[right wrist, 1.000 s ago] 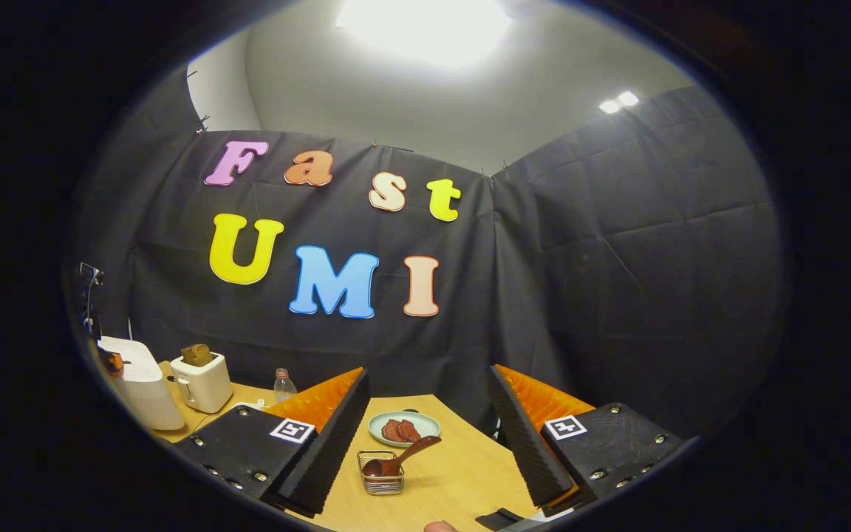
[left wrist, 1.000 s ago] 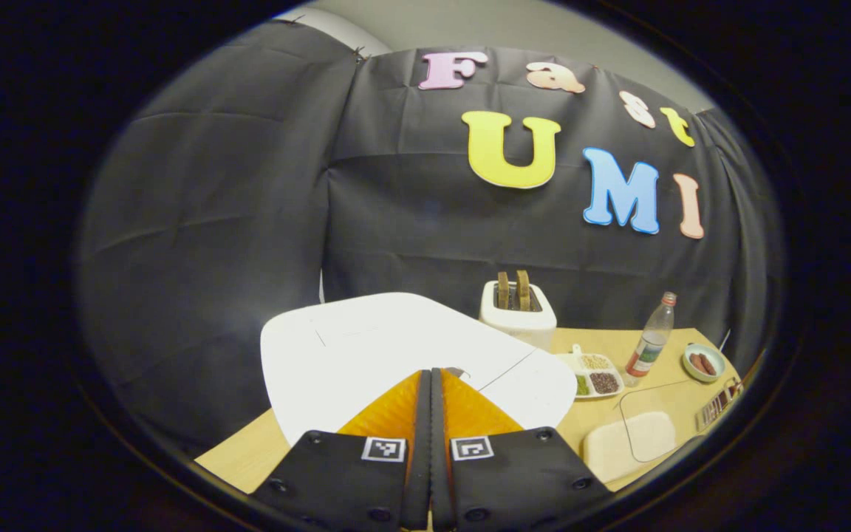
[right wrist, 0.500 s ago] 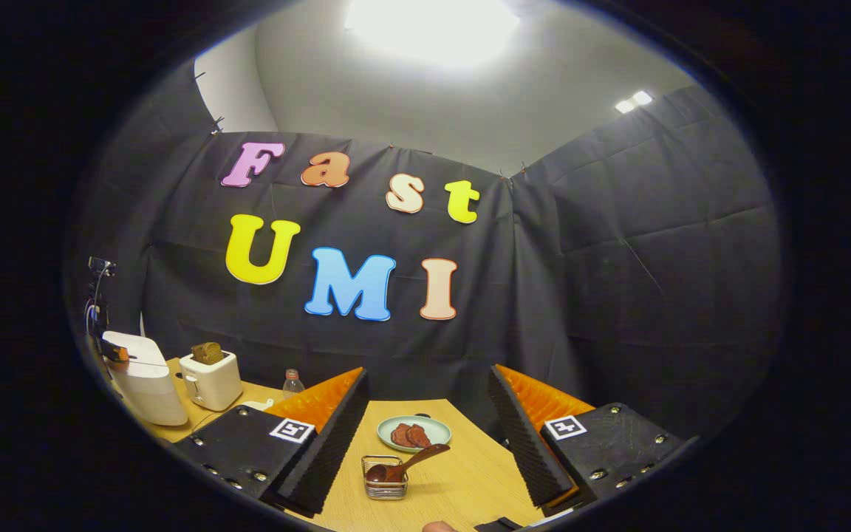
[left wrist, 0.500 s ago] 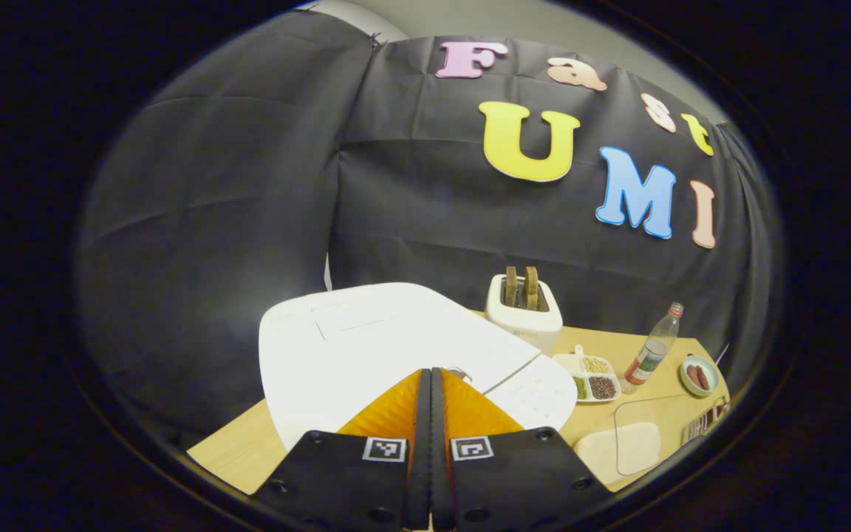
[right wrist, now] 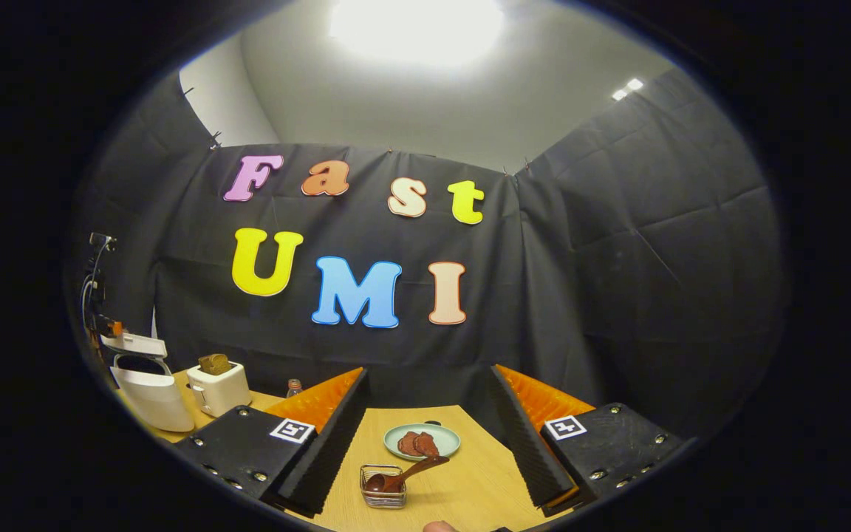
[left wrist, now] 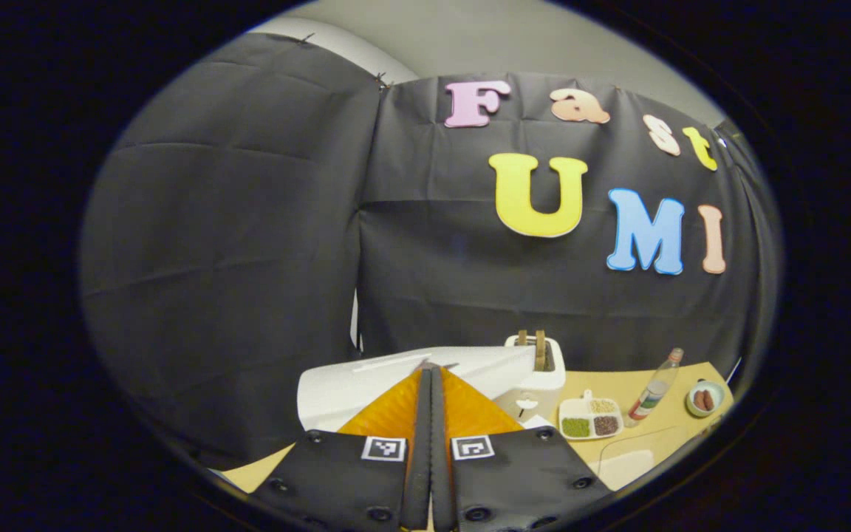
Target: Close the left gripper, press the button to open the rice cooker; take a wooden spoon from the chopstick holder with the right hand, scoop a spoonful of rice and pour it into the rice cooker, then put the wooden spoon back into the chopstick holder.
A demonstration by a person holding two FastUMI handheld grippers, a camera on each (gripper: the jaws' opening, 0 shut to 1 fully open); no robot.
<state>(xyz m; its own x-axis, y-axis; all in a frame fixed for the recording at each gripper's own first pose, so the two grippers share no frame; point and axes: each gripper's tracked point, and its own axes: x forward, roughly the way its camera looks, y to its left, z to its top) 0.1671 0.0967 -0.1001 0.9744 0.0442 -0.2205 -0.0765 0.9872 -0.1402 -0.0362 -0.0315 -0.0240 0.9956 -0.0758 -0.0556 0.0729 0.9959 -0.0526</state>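
Lid popped open on the rice cooker (right wrist: 146, 384) since a moment ago.

Left tool (left wrist: 430, 377) closed, empty, at lower centre against the raised lid; right tool (right wrist: 425, 414) open, empty, above the wooden spoon (right wrist: 403, 475) in the chopstick holder (right wrist: 383, 488), bottom centre. Spoon pickup likely next.

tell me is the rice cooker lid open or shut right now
Open. In the right gripper view the white rice cooker has its lid raised above the body, with a dark gap between.

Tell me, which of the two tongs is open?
The right tongs, fingers spread wide above the wooden spoon; the left tongs are pressed shut, tips by the rice cooker.
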